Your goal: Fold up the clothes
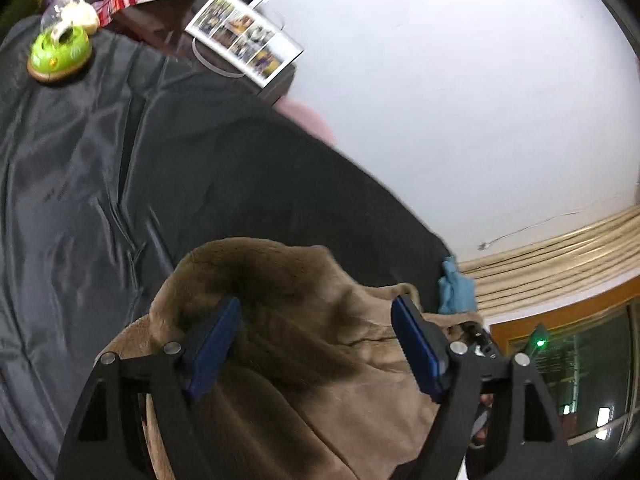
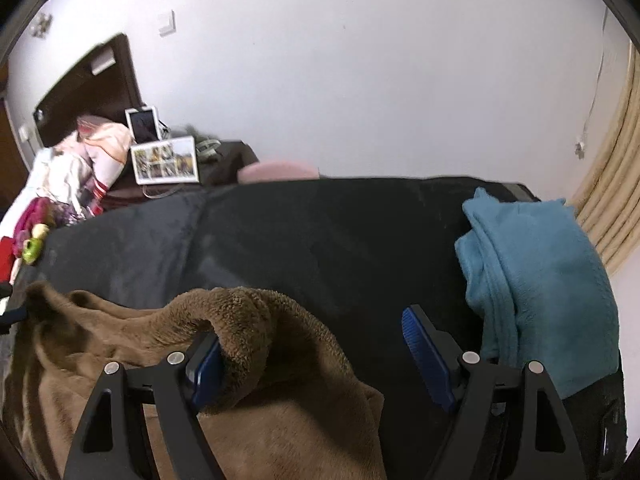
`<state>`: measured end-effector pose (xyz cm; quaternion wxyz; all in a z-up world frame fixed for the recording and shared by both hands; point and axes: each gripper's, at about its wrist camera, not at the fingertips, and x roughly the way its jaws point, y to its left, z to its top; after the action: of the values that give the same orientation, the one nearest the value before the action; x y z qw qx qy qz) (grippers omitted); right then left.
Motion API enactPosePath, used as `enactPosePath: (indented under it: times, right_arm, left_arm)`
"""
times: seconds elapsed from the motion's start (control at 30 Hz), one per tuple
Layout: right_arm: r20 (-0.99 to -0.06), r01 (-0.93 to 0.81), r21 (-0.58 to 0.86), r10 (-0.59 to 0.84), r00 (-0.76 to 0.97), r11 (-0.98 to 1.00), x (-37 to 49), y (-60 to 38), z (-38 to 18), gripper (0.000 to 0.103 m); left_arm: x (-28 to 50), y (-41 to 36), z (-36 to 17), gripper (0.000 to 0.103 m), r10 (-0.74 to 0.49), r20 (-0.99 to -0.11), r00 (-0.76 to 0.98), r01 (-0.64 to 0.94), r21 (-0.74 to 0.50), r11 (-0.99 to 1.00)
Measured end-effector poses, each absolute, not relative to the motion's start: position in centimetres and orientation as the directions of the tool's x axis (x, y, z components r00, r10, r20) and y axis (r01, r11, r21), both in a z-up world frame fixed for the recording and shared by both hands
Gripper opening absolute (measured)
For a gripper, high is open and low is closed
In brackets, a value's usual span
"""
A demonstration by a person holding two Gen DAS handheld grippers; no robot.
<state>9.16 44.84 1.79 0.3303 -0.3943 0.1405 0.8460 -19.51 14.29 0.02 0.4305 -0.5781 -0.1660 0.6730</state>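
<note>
A brown fleece garment lies bunched on a dark bed cover. My left gripper is open, its blue-padded fingers spread over the fleece, nothing clamped between them. In the right wrist view the same brown fleece lies at lower left, with a fold draped over my left finger pad. My right gripper is open. A folded teal fleece garment lies to its right on the dark cover.
A green round object sits on the cover at far left. A photo book, a tablet and piled bedding sit beyond the cover. A white wall lies behind; curtains hang right.
</note>
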Motion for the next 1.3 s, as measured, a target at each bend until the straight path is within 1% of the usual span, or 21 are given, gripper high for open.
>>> enactPosePath:
  times: [0.17, 0.33, 0.5, 0.63, 0.77, 0.8, 0.97, 1.03, 1.17, 1.3]
  right_arm:
    - [-0.744, -0.667, 0.056, 0.414, -0.525, -0.743, 10.2, 44.0, 2.9, 0.082]
    - [-0.724, -0.654, 0.087, 0.403, -0.559, -0.752, 10.6, 42.9, 4.0, 0.082]
    - [-0.736, -0.642, 0.167, 0.339, -0.586, -0.749, 11.2, 43.1, 3.9, 0.082]
    - [-0.744, -0.640, 0.160, 0.335, -0.579, -0.751, 11.5, 42.7, 3.6, 0.082]
    - [-0.738, -0.632, 0.206, 0.306, -0.602, -0.747, 12.0, 42.6, 3.8, 0.082]
    - [-0.731, -0.631, 0.222, 0.301, -0.612, -0.743, 12.2, 42.7, 4.0, 0.082]
    - [-0.698, -0.609, 0.280, 0.278, -0.660, -0.742, 12.8, 42.4, 4.9, 0.082]
    - [-0.687, -0.599, 0.272, 0.284, -0.668, -0.753, 12.9, 41.8, 5.3, 0.082]
    - [-0.688, -0.584, 0.317, 0.243, -0.684, -0.747, 12.9, 41.7, 5.2, 0.082]
    - [-0.719, -0.574, 0.316, 0.204, -0.665, -0.756, 12.5, 42.0, 4.7, 0.082]
  left_arm:
    - [-18.6, 12.5, 1.2, 0.081, 0.774, -0.633, 0.031, -0.431, -0.707, -0.561]
    - [-16.1, 13.3, 1.0, 0.081, 0.721, -0.687, 0.090, -0.554, -0.637, -0.537]
    - [-13.8, 16.1, -0.4, 0.081, 0.641, -0.754, 0.144, -0.659, -0.556, -0.506]
    - [-12.8, 18.3, -1.8, 0.081, 0.576, -0.805, 0.142, -0.714, -0.486, -0.503]
    - [-14.2, 19.7, -3.5, 0.081, 0.512, -0.855, 0.086, -0.676, -0.427, -0.600]
    - [-14.8, 19.9, -3.9, 0.081, 0.508, -0.858, 0.077, -0.654, -0.428, -0.624]
    - [-17.2, 19.5, -4.3, 0.081, 0.570, -0.821, 0.043, -0.507, -0.510, -0.695]
    - [-17.5, 19.2, -4.5, 0.081, 0.586, -0.809, 0.039, -0.467, -0.533, -0.705]
    - [-17.7, 18.8, -4.9, 0.081, 0.596, -0.802, 0.036, -0.436, -0.549, -0.713]
    - [-17.5, 18.9, -5.2, 0.081, 0.585, -0.810, 0.030, -0.437, -0.537, -0.721]
